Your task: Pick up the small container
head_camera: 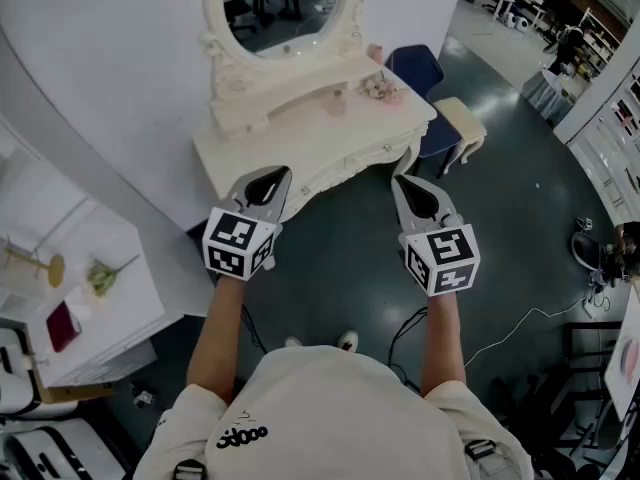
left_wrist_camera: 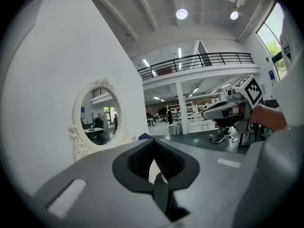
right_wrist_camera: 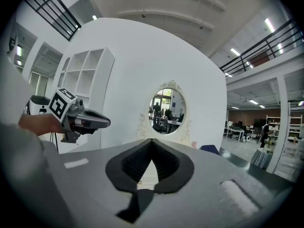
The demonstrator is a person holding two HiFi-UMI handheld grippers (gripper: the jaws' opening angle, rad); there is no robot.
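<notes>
A cream dressing table (head_camera: 300, 148) with an oval mirror (head_camera: 285, 3) stands in front of me. On its top sit a small pink container (head_camera: 337, 101) and a flowery piece (head_camera: 380, 88). My left gripper (head_camera: 271, 176) hovers over the table's front edge, shut and holding nothing. My right gripper (head_camera: 405, 181) hangs over the floor just right of the table, also shut and holding nothing. Both are well short of the container. In the left gripper view the shut jaws (left_wrist_camera: 153, 142) point toward the mirror (left_wrist_camera: 97, 122). In the right gripper view the gripper (right_wrist_camera: 152, 141) also faces the mirror (right_wrist_camera: 166, 110).
A blue chair (head_camera: 415, 68) and a beige stool (head_camera: 460, 123) stand right of the table. A white shelf unit (head_camera: 90, 268) with small items is at the left. Cables (head_camera: 520, 323) run across the dark floor at the right. A white wall (head_camera: 110, 78) rises behind the table.
</notes>
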